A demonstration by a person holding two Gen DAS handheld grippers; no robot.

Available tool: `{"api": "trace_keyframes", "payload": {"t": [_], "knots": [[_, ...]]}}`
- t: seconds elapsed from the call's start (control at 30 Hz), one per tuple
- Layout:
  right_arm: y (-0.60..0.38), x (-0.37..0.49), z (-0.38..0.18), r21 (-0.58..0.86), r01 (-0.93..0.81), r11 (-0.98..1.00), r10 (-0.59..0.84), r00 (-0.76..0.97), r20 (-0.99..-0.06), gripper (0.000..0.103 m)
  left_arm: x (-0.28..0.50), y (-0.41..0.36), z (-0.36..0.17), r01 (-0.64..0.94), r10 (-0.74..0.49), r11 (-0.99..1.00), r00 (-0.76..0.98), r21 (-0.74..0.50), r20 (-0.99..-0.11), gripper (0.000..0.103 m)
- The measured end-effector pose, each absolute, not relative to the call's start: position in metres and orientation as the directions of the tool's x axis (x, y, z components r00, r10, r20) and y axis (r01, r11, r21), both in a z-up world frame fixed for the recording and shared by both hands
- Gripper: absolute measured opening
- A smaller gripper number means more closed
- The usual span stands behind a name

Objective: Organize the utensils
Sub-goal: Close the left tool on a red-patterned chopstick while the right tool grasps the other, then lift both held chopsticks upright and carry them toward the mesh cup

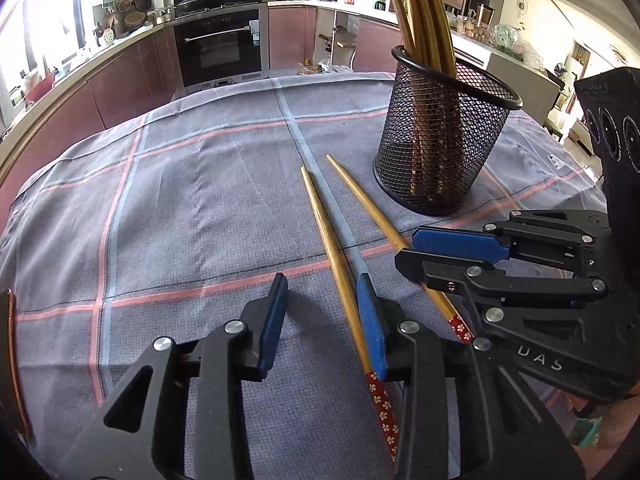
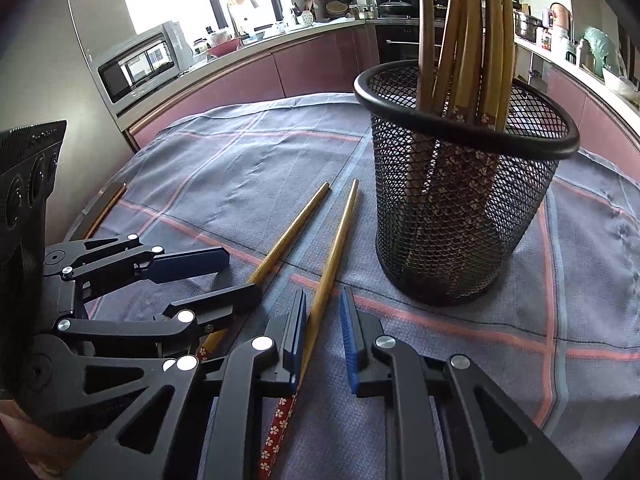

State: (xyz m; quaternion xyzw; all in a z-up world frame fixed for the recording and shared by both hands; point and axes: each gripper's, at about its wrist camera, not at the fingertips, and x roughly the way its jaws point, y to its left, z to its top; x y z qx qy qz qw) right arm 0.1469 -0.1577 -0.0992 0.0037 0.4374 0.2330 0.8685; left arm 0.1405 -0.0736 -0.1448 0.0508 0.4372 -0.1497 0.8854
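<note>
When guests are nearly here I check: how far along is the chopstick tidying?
Done: several chopsticks stand in the mesh cup. In hand: left claw straddles one loose chopstick, right claw the other chopstick, both flat on the cloth. Left: dropping both into the cup.

Two loose chopsticks lie on the checked tablecloth (image 1: 180,208), the left chopstick (image 1: 334,264) and the right chopstick (image 1: 372,212), both near the one black mesh holder (image 1: 440,152) standing to the far right. The bunch of chopsticks (image 2: 468,40) upright in that holder numbers about six, though they overlap too much for a sure count. Two grippers are in view, the left gripper (image 1: 324,292) and the right gripper (image 2: 322,308).
</note>
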Motion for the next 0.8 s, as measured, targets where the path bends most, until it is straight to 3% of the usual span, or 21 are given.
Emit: {"api": "trace_keyframes", "payload": {"t": [0.2,0.3,0.8], "knots": [[-0.159,0.150,-0.099,0.220,-0.395,0.892,0.412,0.508,-0.756,0.014,0.143,-0.074,-0.145,0.312,-0.232,0.949,0.569,-0.054,-0.789,0.022],[-0.161,0.151,-0.100,0.238,-0.389,0.890,0.422,0.505,-0.753,0.010,0.144,-0.074,-0.145,0.316,-0.246,0.946,0.562,-0.071,-0.789,0.011],[-0.178,0.141,-0.091,0.334,-0.377,0.864,0.495,0.510,-0.704,0.006,0.135,-0.069,-0.138,0.295,-0.270,0.949,0.571,-0.112,-0.775,0.008]]}}
